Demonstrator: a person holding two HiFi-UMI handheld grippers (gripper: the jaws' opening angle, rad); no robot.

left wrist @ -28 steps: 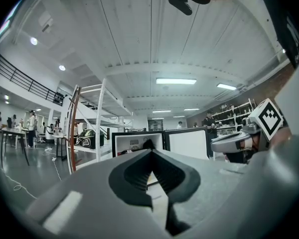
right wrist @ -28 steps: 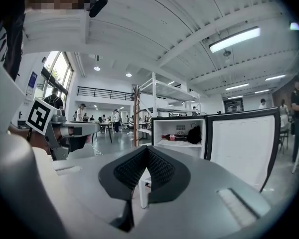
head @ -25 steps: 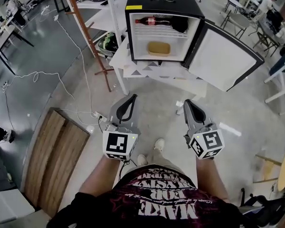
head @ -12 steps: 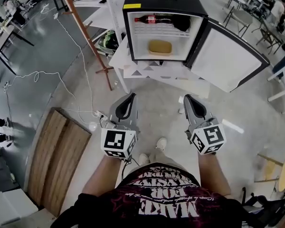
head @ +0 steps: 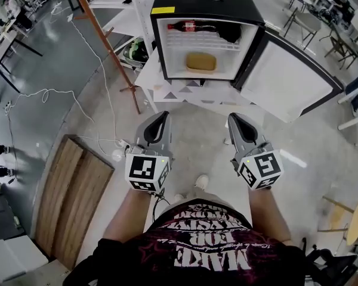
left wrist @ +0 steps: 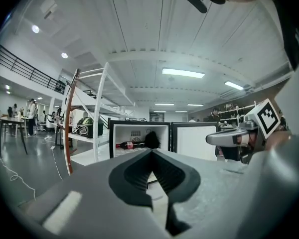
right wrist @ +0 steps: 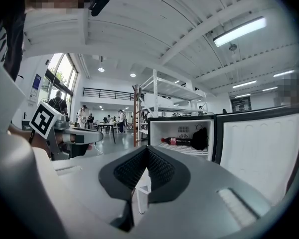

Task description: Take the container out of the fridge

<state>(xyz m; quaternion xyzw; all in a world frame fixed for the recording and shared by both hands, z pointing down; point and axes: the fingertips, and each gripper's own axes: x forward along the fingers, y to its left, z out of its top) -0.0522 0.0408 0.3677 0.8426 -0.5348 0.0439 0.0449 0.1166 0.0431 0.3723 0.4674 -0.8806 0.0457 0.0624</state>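
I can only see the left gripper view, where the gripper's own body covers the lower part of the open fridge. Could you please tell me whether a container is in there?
Observer: Yes. The head view shows a tan container on the lower level of the fridge, below the shelf that holds the bottle.
Operator: Thank you. Is the right gripper holding anything?
Observer: No. The right gripper view shows the right gripper with its fingers together and nothing between them.
Operator: And are we at the fridge yet?
Observer: Not yet. In the head view a stretch of floor lies between the fridge and the tips of the left gripper and the right gripper.
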